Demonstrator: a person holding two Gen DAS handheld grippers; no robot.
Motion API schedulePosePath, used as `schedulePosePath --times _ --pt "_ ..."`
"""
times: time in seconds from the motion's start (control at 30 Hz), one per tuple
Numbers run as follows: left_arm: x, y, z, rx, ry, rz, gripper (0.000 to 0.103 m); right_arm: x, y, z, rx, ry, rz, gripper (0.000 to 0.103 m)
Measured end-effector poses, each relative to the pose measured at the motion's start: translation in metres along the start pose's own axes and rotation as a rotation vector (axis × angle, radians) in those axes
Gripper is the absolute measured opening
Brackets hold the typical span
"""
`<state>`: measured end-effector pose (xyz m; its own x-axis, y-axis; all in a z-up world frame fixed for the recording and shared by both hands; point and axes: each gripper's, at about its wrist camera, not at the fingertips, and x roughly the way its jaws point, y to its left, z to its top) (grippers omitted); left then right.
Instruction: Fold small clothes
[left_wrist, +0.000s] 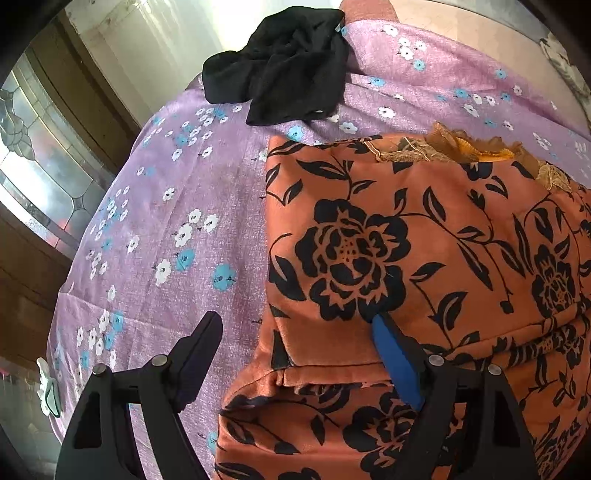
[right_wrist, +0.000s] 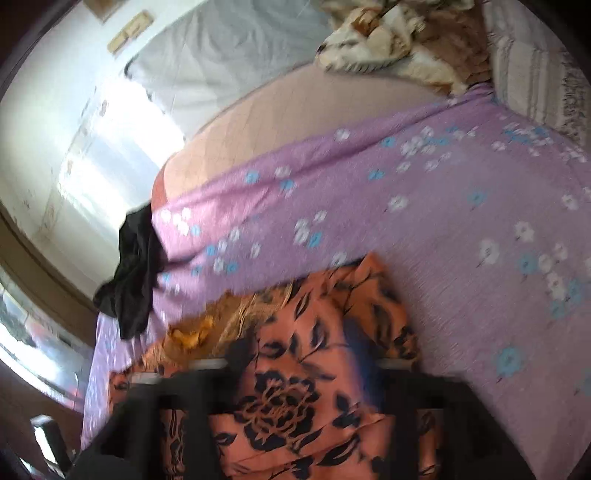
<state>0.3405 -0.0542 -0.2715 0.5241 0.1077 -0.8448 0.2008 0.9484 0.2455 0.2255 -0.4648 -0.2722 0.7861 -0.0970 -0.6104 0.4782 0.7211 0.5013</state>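
Left wrist view, left hand-held gripper (left_wrist: 295, 332) spread wide over orange floral garment (left_wrist: 424, 240) on lilac bedsheet (left_wrist: 166, 221), black garment (left_wrist: 284, 62) at far edge, right hand-held gripper (right_wrist: 295, 354) blurred, state unclear.

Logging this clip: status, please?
Left gripper open at orange floral garment edge. Right gripper blurred, jaws around garment, grip unclear. Black garment lies apart.

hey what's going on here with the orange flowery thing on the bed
A person with handheld tongs in each hand is folding an orange garment with black flowers on a purple floral bedsheet. The left tongs are open, one blue-padded finger under a fold at the garment's edge. The right tongs hover over the same cloth, but blur hides their grip. A crumpled black garment waits farther back.
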Motion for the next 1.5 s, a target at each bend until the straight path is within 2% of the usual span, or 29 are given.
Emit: schedulePosePath --times 0.07,0.1,0.13,0.2,0.3,0.33,0.4,0.5,0.6,0.67,0.73,0.8,0.83,0.93,1.0,1.03,1.07,1.17,1.2,1.23,1.3,1.33,1.37,1.43,1.5 --pt "-0.003 0.000 -0.001 0.005 -0.006 0.006 0.084 -0.005 -0.015 0.007 0.037 -0.078 0.011 0.086" --pt "-0.002 -0.002 -0.001 0.010 -0.007 0.009 0.084 -0.003 -0.019 0.009 0.051 -0.060 0.024 0.083" --pt "-0.002 -0.002 -0.001 0.013 -0.008 0.011 0.084 0.002 -0.021 0.009 0.058 -0.020 0.047 0.075" --pt "-0.002 -0.003 0.000 0.015 -0.009 0.014 0.084 0.010 -0.024 0.007 0.066 0.035 0.050 0.065" --pt "-0.004 -0.003 0.000 0.010 -0.014 0.011 0.084 0.032 -0.024 -0.002 0.049 0.121 0.002 0.060" --pt "-0.004 -0.003 0.001 0.011 -0.014 0.011 0.084 0.044 -0.026 -0.008 0.032 0.177 -0.039 0.052" --pt "-0.002 -0.003 0.001 0.010 -0.011 0.012 0.084 0.048 -0.025 -0.013 0.006 0.193 -0.069 0.038" --pt "-0.002 -0.002 0.001 0.003 -0.007 0.005 0.084 0.045 -0.016 -0.016 -0.058 0.196 -0.091 0.007" --pt "-0.002 0.002 0.003 -0.004 -0.013 0.010 0.084 0.026 -0.008 -0.011 -0.010 0.217 -0.032 0.006" --pt "-0.003 0.005 0.003 -0.019 -0.014 0.010 0.084 0.005 0.003 -0.003 -0.010 0.180 -0.008 0.006" --pt "-0.005 0.009 0.004 -0.036 -0.018 0.010 0.084 -0.016 0.011 0.003 -0.034 0.123 -0.036 0.006" --pt "-0.005 0.011 0.004 -0.043 -0.020 0.010 0.084 -0.021 0.006 0.004 -0.015 0.120 -0.070 0.006" --pt "-0.005 0.011 0.003 -0.040 -0.017 0.010 0.084 -0.019 0.000 0.003 0.005 0.145 -0.094 0.006" --pt "0.000 0.008 0.001 -0.009 0.001 0.025 0.084 0.012 -0.028 -0.014 0.093 0.324 -0.190 0.008" --pt "0.000 0.009 0.001 -0.013 0.004 0.018 0.084 0.016 -0.040 -0.015 0.176 0.358 -0.181 0.010" --pt "-0.001 0.009 0.002 -0.020 0.001 0.015 0.084 0.011 -0.042 -0.012 0.208 0.342 -0.171 0.010" --pt "-0.002 0.011 0.003 -0.027 -0.003 0.015 0.084 0.001 -0.039 -0.005 0.205 0.286 -0.188 0.010" --pt "-0.006 0.012 0.004 -0.038 -0.027 0.022 0.084 -0.022 -0.025 0.005 0.105 0.107 -0.291 0.013" --pt "-0.008 0.011 0.004 -0.036 -0.035 0.020 0.084 -0.026 -0.019 0.007 0.075 0.073 -0.278 0.013" --pt "-0.008 0.008 0.004 -0.027 -0.040 0.016 0.084 -0.024 -0.015 0.006 0.063 0.076 -0.212 0.012" --pt "-0.006 -0.001 0.003 0.005 -0.036 0.015 0.084 -0.012 -0.010 0.001 0.073 0.142 -0.100 0.013" --pt "-0.004 -0.004 0.003 0.024 -0.028 0.021 0.084 -0.004 -0.010 -0.002 0.083 0.181 -0.073 0.013" --pt "0.000 -0.008 0.001 0.043 -0.017 0.030 0.084 0.007 -0.011 -0.008 0.096 0.239 -0.067 0.013" --pt "0.004 -0.012 0.000 0.063 -0.006 0.041 0.084 0.033 -0.021 -0.021 0.117 0.349 -0.144 0.011" --pt "0.001 -0.011 0.001 0.055 -0.011 0.038 0.084 0.036 -0.023 -0.022 0.115 0.340 -0.134 0.011"
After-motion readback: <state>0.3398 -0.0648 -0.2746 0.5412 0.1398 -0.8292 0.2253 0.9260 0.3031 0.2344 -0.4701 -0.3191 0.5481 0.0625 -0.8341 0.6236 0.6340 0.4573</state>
